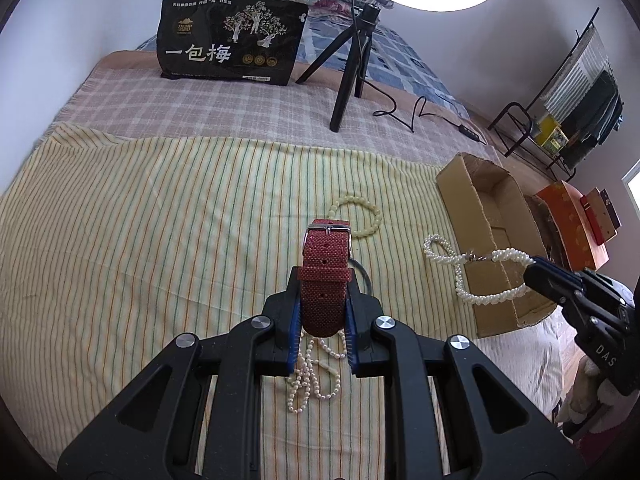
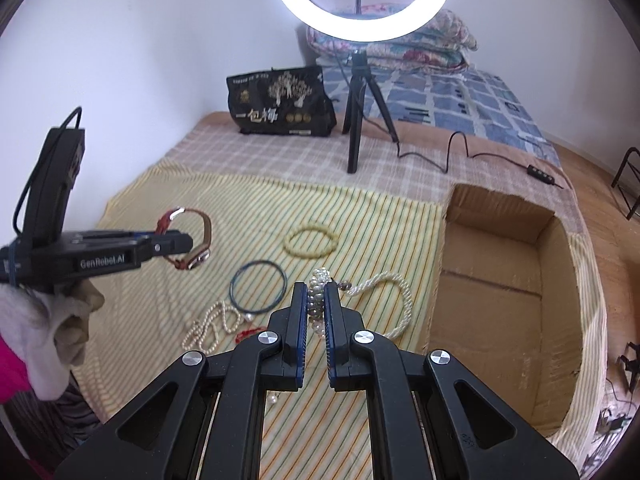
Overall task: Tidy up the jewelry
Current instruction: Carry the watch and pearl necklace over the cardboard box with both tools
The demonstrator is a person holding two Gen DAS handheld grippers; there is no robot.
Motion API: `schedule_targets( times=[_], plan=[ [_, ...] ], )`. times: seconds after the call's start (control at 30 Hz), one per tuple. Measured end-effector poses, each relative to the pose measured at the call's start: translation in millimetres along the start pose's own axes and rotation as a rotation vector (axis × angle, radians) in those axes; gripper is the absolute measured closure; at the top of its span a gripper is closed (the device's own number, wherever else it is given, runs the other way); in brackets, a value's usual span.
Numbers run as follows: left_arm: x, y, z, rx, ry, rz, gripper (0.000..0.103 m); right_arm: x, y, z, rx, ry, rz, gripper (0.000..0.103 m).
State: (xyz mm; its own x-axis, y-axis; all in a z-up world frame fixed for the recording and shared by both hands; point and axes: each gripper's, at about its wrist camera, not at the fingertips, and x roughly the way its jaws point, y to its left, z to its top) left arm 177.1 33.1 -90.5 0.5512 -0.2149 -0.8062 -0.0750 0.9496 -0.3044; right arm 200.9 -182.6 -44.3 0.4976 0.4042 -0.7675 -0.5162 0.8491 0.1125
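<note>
Lettering "一包梅" on black bag [image 1: 232,42]. My left gripper [image 1: 322,312] clamps woven red watch strap [image 1: 326,268]; right gripper [image 2: 316,320] pinches twisted pearl necklace [image 2: 384,292] beside cardboard box [image 2: 560,320].

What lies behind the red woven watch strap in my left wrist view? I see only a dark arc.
Observer: A thin blue round bangle lies flat on the yellow striped cloth.
Operator: Does the brown cardboard box hold anything yet?
Observer: No. Most of its floor shows, with nothing on it.
Operator: How do the right fingers hold the white twisted pearl strand?
Observer: It is pinched between them, near its clasp.
</note>
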Motion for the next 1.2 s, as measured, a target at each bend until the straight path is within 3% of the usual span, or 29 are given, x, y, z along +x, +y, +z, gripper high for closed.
schedule_targets(
  times=[0.37,0.7,0.97,1.2],
  plan=[
    [-21,-20,-5,0.031,-0.023,-0.033,0.087,-30,3,18,0.027,-0.074,-0.021,0.097],
    [-52,-54,-6,0.078,-0.049,-0.093,0.087,-81,1,29,0.036,-0.165,-0.070,0.097],
    [-67,-102,7,0.164,-0.077,-0.139,0.087,-122,-21,32,0.060,-0.223,-0.148,0.097],
    [-44,-143,24,0.225,-0.044,-0.174,0.087,-136,-59,24,0.112,-0.229,-0.216,0.097]
  ],
)
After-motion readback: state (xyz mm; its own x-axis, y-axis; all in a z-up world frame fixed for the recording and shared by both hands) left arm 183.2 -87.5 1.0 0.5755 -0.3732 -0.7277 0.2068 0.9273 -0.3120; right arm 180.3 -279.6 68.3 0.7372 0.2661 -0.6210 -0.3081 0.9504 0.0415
